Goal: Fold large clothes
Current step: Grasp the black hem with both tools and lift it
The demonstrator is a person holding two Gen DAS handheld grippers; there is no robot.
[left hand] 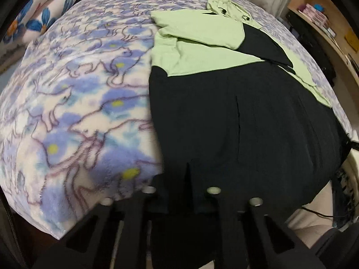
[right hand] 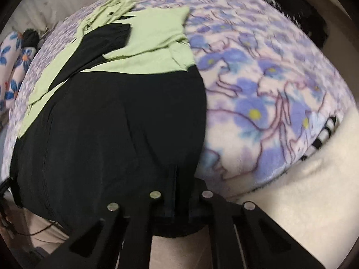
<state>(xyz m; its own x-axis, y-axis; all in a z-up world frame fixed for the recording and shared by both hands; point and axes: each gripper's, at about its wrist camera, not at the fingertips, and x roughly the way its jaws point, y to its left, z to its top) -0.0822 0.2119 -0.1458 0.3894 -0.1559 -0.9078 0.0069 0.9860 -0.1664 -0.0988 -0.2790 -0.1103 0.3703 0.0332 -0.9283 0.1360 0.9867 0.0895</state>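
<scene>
A large garment lies flat on the bed, with a black lower part (left hand: pixel 235 116) (right hand: pixel 112 123) and a light green top (left hand: pixel 202 35) (right hand: pixel 148 44) whose sleeves are folded inward. My left gripper (left hand: pixel 187 179) is shut, its dark fingers pinching the black hem at the garment's near left corner. My right gripper (right hand: pixel 177 179) is shut too, pinching the hem at the near right corner. Black fingers against black cloth hide how deep each bite goes.
The bed wears a fleece blanket with purple and blue flowers (left hand: pixel 78 100) (right hand: pixel 269 94). A flowered pillow (left hand: pixel 40 15) lies at the far left. A wooden shelf (left hand: pixel 325 29) stands to the right of the bed. A cream blanket edge (right hand: pixel 303 190) hangs at the near right.
</scene>
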